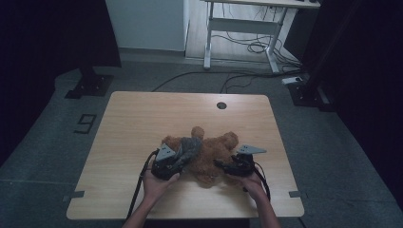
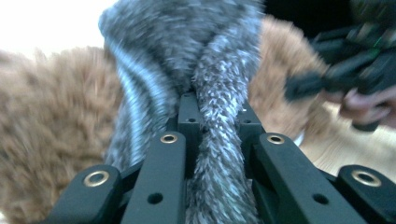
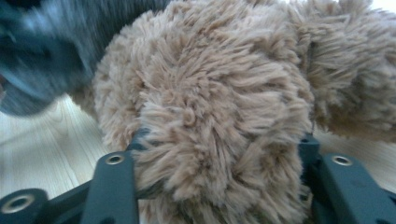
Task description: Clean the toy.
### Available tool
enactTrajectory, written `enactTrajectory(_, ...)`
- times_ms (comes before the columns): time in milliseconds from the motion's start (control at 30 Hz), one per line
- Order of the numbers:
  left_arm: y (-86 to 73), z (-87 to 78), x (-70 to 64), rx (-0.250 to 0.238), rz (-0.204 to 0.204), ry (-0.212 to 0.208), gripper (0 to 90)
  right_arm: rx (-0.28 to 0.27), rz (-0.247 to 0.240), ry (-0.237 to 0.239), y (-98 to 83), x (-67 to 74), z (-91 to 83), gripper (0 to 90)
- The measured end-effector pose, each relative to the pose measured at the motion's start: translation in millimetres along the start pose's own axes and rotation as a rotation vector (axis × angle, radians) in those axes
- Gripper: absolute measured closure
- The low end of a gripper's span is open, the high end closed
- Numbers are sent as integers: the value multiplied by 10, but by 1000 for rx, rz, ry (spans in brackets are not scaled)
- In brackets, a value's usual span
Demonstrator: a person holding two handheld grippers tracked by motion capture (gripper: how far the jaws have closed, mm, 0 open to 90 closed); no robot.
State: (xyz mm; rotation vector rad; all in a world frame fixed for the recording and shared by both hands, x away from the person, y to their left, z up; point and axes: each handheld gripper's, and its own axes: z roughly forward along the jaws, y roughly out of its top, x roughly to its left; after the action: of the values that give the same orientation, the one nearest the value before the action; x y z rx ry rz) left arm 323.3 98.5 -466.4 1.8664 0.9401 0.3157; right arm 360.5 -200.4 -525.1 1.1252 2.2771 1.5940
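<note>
A brown teddy bear (image 1: 214, 149) lies on the wooden table (image 1: 142, 118), toward its near side. A grey furry cloth (image 1: 189, 148) is draped over the bear's left part. My left gripper (image 1: 178, 164) comes in from the near left and is shut on a twisted strand of that grey cloth (image 2: 187, 46), which runs down between its jaws (image 2: 217, 116). My right gripper (image 1: 221, 165) reaches in from the near right. A plump limb of the bear (image 3: 224, 84) sits between its jaws (image 3: 219, 144), and the fur presses against both of them.
Near the table's far edge is a round cable hole (image 1: 221, 105). Behind the table stands a white desk frame (image 1: 247, 23) with cables on the floor. Dark stand bases (image 1: 90, 85) sit at the far left and far right.
</note>
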Motion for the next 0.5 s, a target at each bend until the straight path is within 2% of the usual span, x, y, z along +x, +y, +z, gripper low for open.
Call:
enactTrajectory(67, 164, 1, -79, -17, 18, -13, 779, -5, -2, -1, -19, 4, -11, 482)
enactTrajectory(167, 444, 119, -278, -20, 64, -40, 775, -10, -43, -29, -36, 64, -9, 490)
enactTrajectory(233, 594, 298, -433, 2, 92, -54, 773, -14, -60, -42, -48, 90, -13, 492)
enactTrajectory(267, 661, 443, -512, 27, 99, -63, 773, -19, -66, -47, -58, 99, -16, 492)
enactTrajectory(333, 707, 699, -606, 78, 92, -69, 772, -22, -84, -57, -74, 116, -25, 495)
enactTrajectory(400, 664, 929, -644, 136, 95, -48, 771, -25, -93, -69, -87, 145, -31, 498)
enactTrajectory(433, 616, 1007, -644, 151, 91, -50, 771, -26, -101, -78, -92, 153, -31, 501)
enactTrajectory(500, 546, 1043, -635, 139, 95, -47, 774, -12, -111, -92, -107, 151, -24, 505)
